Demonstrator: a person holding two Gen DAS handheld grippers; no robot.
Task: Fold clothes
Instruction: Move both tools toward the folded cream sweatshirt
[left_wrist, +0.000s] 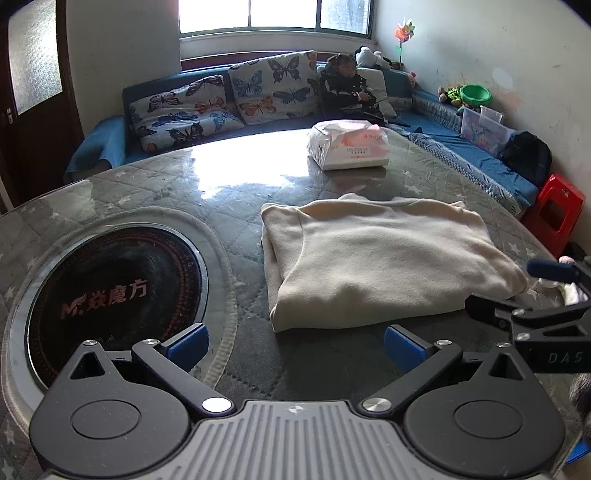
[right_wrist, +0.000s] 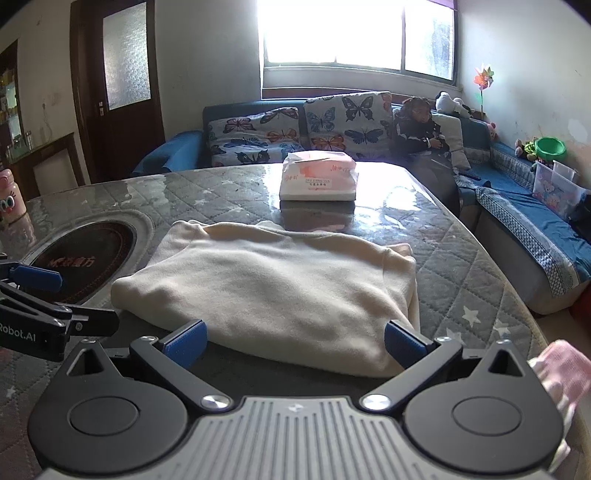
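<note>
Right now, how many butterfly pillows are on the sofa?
2. One butterfly pillow leans low at the sofa's left end; the other butterfly pillow stands taller beside it, next to a seated person. More could be hidden behind.

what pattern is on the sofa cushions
Colourful butterflies on the sofa cushions, clearest in the right wrist view.

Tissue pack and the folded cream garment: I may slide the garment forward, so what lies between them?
Only bare glossy table, seen in both wrist views, between the tissue pack and the folded cream garment.
</note>
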